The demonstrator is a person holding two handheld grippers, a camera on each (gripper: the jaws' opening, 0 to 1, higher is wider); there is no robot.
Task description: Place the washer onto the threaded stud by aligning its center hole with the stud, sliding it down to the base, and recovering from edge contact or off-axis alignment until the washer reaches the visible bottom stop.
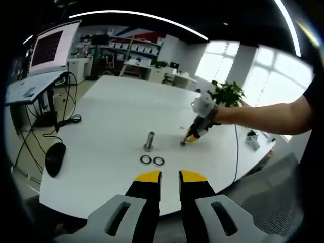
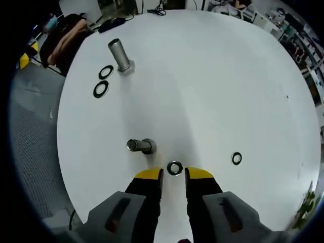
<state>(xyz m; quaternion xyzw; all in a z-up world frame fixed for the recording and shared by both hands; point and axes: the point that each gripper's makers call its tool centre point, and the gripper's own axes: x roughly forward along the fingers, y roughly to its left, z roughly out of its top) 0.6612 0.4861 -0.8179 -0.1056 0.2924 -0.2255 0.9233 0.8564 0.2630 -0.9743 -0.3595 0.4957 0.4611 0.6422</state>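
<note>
— What is called for at this step?

— A washer [image 2: 174, 167] has to be picked up first. It lies flat on the white table [image 2: 212, 86], just ahead of the right gripper [image 2: 174, 177] and roughly on the line between its yellow tips. Because it lies flat, it is best taken by its outer edge, with the hole kept clear and the ring kept level. Only then can the hole be lined up over a stud.

— Which stud is meant?

— A small stud [image 2: 140, 146] is seen just beside the washer. A taller stud [image 2: 120, 55] stands well apart, with two dark washers [image 2: 103, 81] near its base. Another washer [image 2: 236, 158] lies off to one side. Which stud is intended cannot be told.

— How are the right jaws set?

— A narrow gap is kept between them. Nothing is held, and contact with the washer cannot be made out.

— And the left gripper [image 1: 169, 178]?

— It hovers above the near table edge, jaws narrowly apart, nothing between them. From there the tall stud [image 1: 149, 141] and the two rings [image 1: 152, 160] are seen, with the right gripper [image 1: 195, 132] low over the table beyond.
</note>
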